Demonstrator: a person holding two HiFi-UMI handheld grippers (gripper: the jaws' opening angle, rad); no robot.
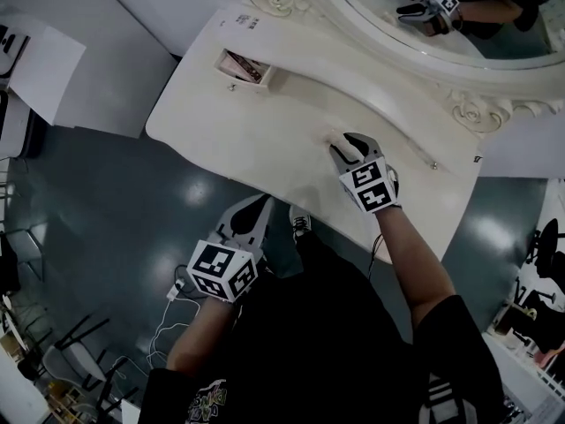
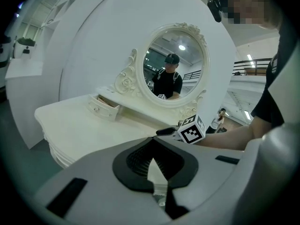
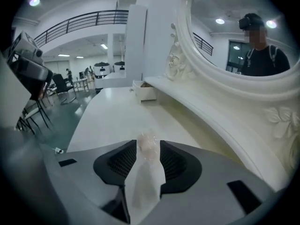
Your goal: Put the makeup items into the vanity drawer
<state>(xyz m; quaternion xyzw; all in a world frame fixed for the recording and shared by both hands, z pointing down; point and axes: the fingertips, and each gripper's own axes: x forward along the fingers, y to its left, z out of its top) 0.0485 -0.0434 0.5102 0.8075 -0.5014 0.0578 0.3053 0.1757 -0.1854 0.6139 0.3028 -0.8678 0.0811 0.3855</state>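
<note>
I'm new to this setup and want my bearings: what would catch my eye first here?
The ornate oval mirror above the white vanity table stands out first. Next, the right gripper hangs over the tabletop with a small clear item between its open jaws. One little drawer stands open near the table's left end.

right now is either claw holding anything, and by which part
Nothing is held. The right claw is open around a small clear item; the left claw is shut and empty.
</note>
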